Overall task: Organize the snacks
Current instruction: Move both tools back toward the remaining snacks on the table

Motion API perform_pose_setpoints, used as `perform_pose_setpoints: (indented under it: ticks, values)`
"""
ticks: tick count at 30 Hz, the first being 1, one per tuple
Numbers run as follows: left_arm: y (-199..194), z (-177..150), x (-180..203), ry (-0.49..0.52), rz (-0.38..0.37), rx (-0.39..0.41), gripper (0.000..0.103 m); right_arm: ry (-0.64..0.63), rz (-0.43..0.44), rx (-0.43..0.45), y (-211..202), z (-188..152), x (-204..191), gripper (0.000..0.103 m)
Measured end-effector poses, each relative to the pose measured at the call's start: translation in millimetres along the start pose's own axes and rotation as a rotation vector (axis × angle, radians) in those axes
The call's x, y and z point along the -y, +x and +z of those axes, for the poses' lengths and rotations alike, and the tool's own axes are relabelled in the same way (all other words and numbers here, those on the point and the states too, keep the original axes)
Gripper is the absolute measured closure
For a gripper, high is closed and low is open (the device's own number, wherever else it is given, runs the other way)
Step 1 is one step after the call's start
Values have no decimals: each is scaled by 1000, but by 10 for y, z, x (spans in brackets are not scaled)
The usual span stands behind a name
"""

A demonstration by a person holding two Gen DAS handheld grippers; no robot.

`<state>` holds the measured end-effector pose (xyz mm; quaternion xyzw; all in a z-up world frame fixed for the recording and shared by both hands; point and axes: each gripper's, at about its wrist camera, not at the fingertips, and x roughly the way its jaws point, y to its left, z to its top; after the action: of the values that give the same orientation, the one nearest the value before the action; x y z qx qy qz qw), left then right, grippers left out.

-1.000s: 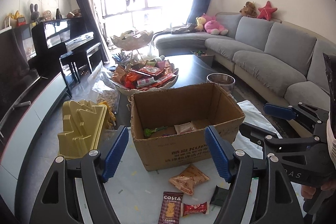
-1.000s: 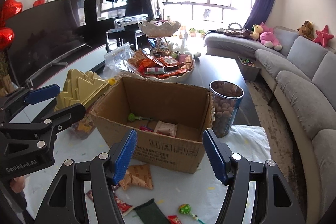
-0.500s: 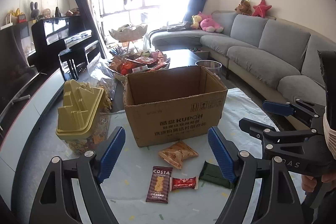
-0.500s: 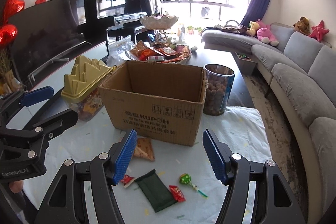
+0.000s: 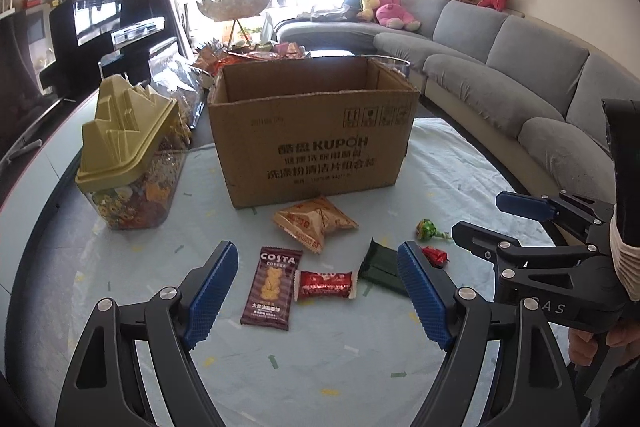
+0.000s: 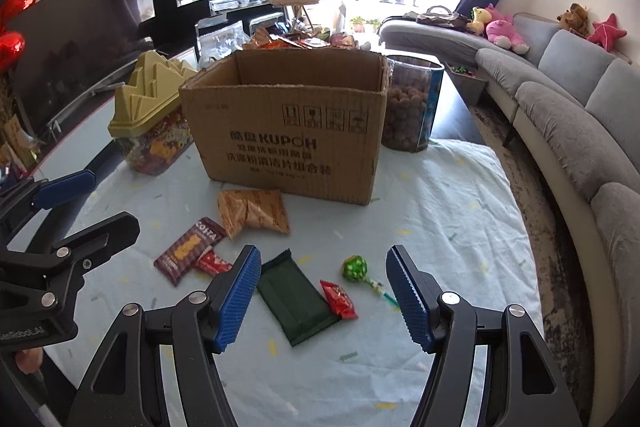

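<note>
Two hand-held tools hang over a scatter of snacks on a cloth-covered surface (image 5: 460, 163), the open cardboard box (image 5: 316, 131) standing just behind them at the centre of both views. The left tool (image 5: 318, 291) stands open and empty, its blue pads framing a brown Costa biscuit packet (image 5: 272, 289) and a small red candy (image 5: 325, 285) at lower centre of the left wrist view; its jaws have just been opening, with nothing between them. The right tool (image 6: 323, 293) is likewise open and holding nothing, its pads bracketing a dark green packet (image 6: 296, 301), a red wrapped sweet (image 6: 339, 299) and a green lollipop (image 6: 355, 267) at lower centre of the right wrist view. An orange snack bag (image 5: 316, 223) lies nearest the box.

The step in hand looks like a first pick-up. Done well, each tool would settle on a single item, straddle its narrow side and close low against the cloth, since the flat wrappers offer little to bite on. The green packet and red sweet touch, so taking the packet from its free edge should avoid dragging its neighbour.

Compared with a second ago, both cameras have dropped: the box interior, then visible from above, is now hidden behind its front wall, and the loose snacks fill more of the lower frame.
</note>
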<state>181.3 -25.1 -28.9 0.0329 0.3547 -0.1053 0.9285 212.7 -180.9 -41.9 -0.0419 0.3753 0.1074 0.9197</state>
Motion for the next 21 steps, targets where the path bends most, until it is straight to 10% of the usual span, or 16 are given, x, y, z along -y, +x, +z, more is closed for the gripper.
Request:
perform_pose_setpoints:
  ticks: [21]
  values:
    - [772, -374, 3, -30, -94, -167, 25, 90, -19, -139, 517, -410, 176, 37]
